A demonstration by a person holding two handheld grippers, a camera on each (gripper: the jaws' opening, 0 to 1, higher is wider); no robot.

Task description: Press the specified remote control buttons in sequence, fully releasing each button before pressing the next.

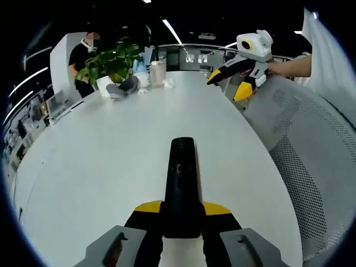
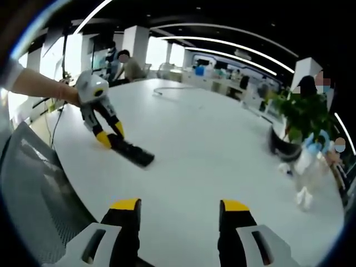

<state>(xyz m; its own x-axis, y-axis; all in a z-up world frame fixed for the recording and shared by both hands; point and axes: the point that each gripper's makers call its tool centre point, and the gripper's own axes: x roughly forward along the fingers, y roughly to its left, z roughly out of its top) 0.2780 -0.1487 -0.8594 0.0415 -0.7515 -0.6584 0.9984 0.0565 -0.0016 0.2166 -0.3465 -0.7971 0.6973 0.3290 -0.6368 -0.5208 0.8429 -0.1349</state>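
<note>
Jaws of left gripper [image 1: 181, 214] clamp remote's [image 1: 182, 178] near end, remote lying on white surface [image 1: 100, 167]. Right gripper [image 2: 181, 214] jaws apart, well away from remote; should close before pressing, then lift fully clear.

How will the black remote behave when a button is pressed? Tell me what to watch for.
The remote looks like a stiff, flat bar, so it likely won't bend or roll. It lies on the smooth white table, so it could slide if pushed sideways. The left gripper is shut on its near end, which should steady it.
</note>
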